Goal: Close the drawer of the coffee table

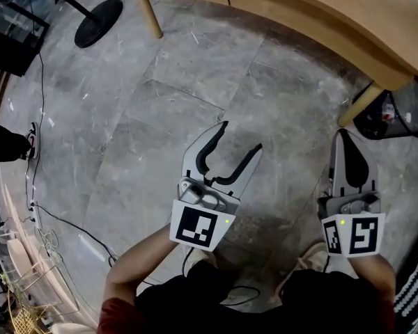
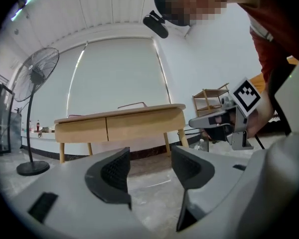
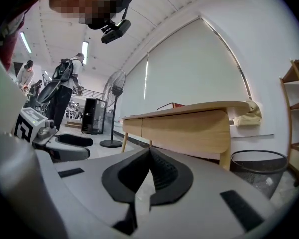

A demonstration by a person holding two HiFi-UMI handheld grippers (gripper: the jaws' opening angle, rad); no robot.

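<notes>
A light wooden coffee table (image 1: 313, 5) runs along the top of the head view; it also shows as the table (image 2: 120, 124) and the table (image 3: 187, 126). Its two drawer fronts (image 2: 107, 127) sit flush with each other in the left gripper view. My left gripper (image 1: 241, 138) hangs over the grey stone floor well short of the table, jaws apart and empty. My right gripper (image 1: 343, 133) is near the table's right leg (image 1: 362, 101), jaws pressed together with nothing between them. Neither gripper touches the table.
A black wire waste bin (image 1: 397, 113) stands by the right table leg. A standing fan's round base (image 1: 98, 22) sits at the upper left, with cables (image 1: 56, 214) along the floor at the left. A wooden shelf (image 3: 296, 108) is at the far right. People (image 3: 65, 91) stand far off.
</notes>
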